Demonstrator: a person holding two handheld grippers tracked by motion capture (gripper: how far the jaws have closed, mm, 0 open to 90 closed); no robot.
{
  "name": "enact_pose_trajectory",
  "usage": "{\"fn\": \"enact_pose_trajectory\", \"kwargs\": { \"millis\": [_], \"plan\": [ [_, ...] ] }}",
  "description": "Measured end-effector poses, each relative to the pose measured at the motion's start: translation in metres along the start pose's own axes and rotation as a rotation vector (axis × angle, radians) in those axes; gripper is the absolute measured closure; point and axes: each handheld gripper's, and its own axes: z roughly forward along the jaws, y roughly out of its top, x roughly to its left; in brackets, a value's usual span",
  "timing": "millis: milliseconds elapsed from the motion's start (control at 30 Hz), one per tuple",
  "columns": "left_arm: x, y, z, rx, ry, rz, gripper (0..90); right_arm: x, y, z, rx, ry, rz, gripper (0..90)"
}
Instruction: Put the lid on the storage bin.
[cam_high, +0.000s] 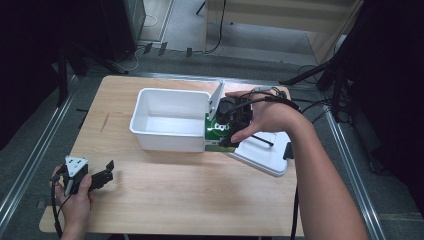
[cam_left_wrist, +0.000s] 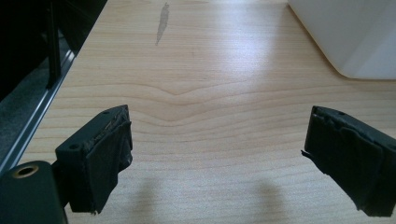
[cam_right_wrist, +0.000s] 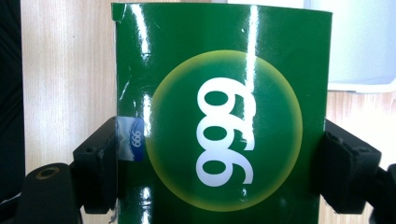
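A green box (cam_right_wrist: 224, 126) printed with "999" in a yellow circle sits between the jaws of my right gripper (cam_right_wrist: 219, 163), which is shut on its two sides. In the high view the green box (cam_high: 216, 132) is just outside the right end of the white bin (cam_high: 150, 135), under my right gripper (cam_high: 231, 127) and the hand on it. My left gripper (cam_high: 102, 175) rests low at the table's front left. Its jaws stand wide apart over bare wood, so my left gripper (cam_left_wrist: 217, 158) is open and holds nothing.
A white lid (cam_high: 265, 155) lies on the table right of the bin, under the right hand. The bin's corner (cam_left_wrist: 355, 42) shows ahead and to the right of the left gripper. The table's metal edge rail (cam_left_wrist: 32, 121) runs close on its left.
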Motion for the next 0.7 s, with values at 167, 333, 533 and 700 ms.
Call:
{"fn": "enact_pose_trajectory", "kwargs": {
  "millis": [167,333,533,700],
  "plan": [
    [0.000,0.000,0.000,0.000,-0.001,0.000,8.4,-0.005,0.004,-0.001,-0.001,0.001,-0.001,16.7],
    [0.000,0.000,0.000,0.000,-0.001,0.000,8.3,-0.011,0.009,0.000,0.003,0.003,0.009,16.7],
    [0.000,0.000,0.000,0.002,-0.003,0.001,8.3,-0.018,0.016,0.003,0.006,-0.001,0.006,16.7],
    [0.000,0.000,0.000,0.003,-0.003,0.000,8.3,-0.024,0.023,0.005,0.005,-0.015,0.006,16.7]
  ]
}}
